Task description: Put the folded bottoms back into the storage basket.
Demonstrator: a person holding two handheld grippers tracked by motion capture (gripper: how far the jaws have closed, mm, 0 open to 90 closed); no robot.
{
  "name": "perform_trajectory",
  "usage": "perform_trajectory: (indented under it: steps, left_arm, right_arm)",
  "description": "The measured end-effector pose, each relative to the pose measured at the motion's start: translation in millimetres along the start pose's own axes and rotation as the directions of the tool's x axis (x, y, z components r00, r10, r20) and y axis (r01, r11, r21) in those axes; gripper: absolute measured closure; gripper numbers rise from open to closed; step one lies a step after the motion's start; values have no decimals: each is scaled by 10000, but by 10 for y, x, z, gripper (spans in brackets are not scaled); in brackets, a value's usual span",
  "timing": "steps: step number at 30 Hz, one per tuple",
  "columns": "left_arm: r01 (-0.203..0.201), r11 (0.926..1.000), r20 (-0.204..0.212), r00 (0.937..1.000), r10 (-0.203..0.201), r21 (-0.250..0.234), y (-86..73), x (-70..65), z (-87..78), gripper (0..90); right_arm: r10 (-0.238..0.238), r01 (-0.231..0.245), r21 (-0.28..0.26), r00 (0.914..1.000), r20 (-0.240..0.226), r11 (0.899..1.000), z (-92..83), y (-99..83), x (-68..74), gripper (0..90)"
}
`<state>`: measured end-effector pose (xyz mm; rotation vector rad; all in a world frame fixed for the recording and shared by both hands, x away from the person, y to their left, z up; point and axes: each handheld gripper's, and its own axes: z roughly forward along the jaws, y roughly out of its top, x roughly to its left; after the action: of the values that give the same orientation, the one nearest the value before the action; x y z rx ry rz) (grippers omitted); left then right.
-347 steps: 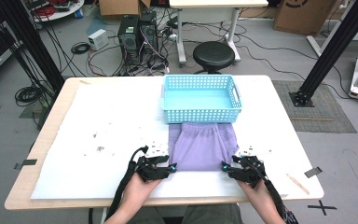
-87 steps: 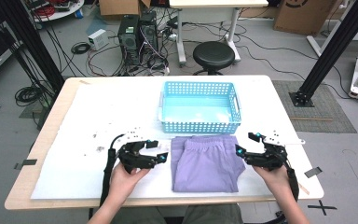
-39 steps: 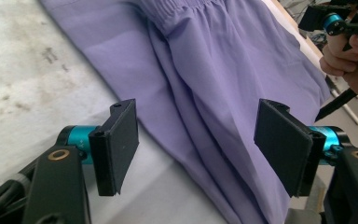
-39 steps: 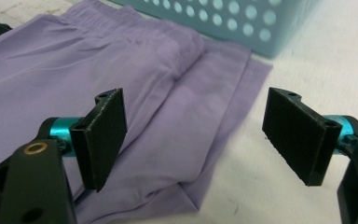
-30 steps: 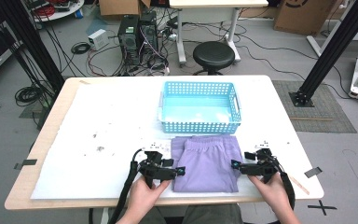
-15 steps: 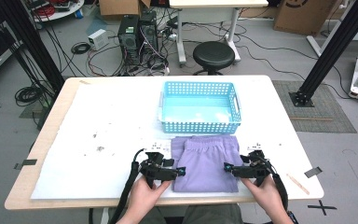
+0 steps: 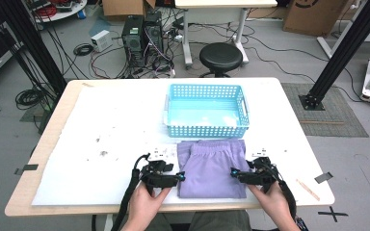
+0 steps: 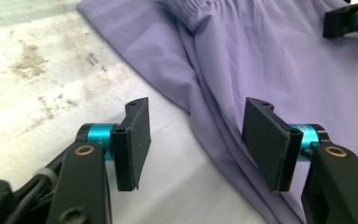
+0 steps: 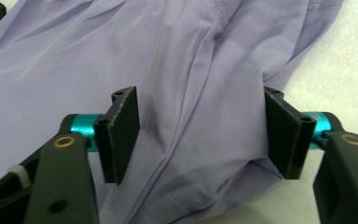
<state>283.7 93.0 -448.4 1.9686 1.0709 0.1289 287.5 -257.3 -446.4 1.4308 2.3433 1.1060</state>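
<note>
Currently we're gripping for the next fold: lilac cotton shorts [image 7: 212,167] lie flat on the tabletop [image 7: 101,125] before the blue perforated basket [image 7: 206,110]. Left tool [image 7: 179,177] and right tool [image 7: 233,172] straddle opposite side edges, jaws just been closing, not yet pinching. Next: clamp both, lift evenly.
</note>
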Motion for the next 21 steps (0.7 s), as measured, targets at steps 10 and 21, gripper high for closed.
perform_trajectory:
  steps: [10,21]
  left_arm:
    - [465,9988,1069,9931,-476,133,91,-90,216,593]
    - [238,9994,1751,9841,-281,266,155,-75,288,832]
  right_arm:
    - [-206,206,-11,9998,17,9998,26,0,68,496]
    - [-817,820,102,9964,-208,9966,63,42,107,830]
